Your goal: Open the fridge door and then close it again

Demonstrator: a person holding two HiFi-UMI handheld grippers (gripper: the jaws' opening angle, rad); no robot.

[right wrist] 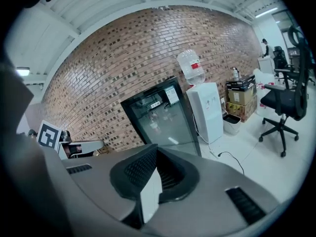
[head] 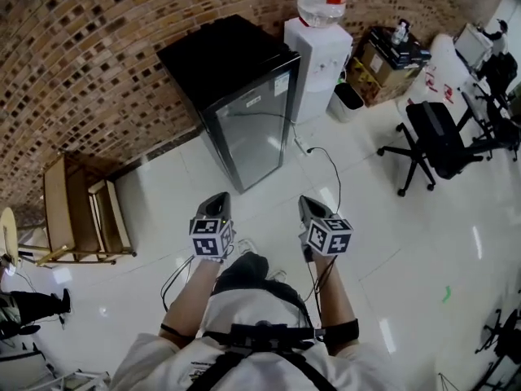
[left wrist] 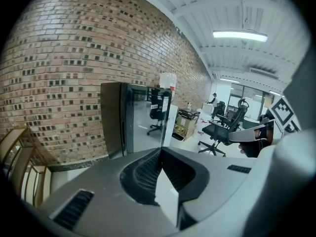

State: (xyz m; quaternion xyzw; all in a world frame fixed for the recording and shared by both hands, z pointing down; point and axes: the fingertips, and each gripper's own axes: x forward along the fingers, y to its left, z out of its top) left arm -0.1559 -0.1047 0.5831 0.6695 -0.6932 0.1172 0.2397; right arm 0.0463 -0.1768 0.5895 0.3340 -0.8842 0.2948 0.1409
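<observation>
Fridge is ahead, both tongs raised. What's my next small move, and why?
Probably move closer to the black glass-door fridge: its door is shut, and the left tongs and right tongs, both closed and empty, are well short of it.

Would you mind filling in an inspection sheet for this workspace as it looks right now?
Surface: glossy white tiled floor.
Job's things: black fridge against the brick wall; its glass door is shut.
Clutter: water dispenser and bin right of the fridge; cardboard boxes; office chair; wooden furniture at left.
Grippers: left gripper and right gripper shut, empty, pointing toward the fridge, apart from it.
Cables: black cable on the floor.
Surroundings: open office, desks far right.
</observation>
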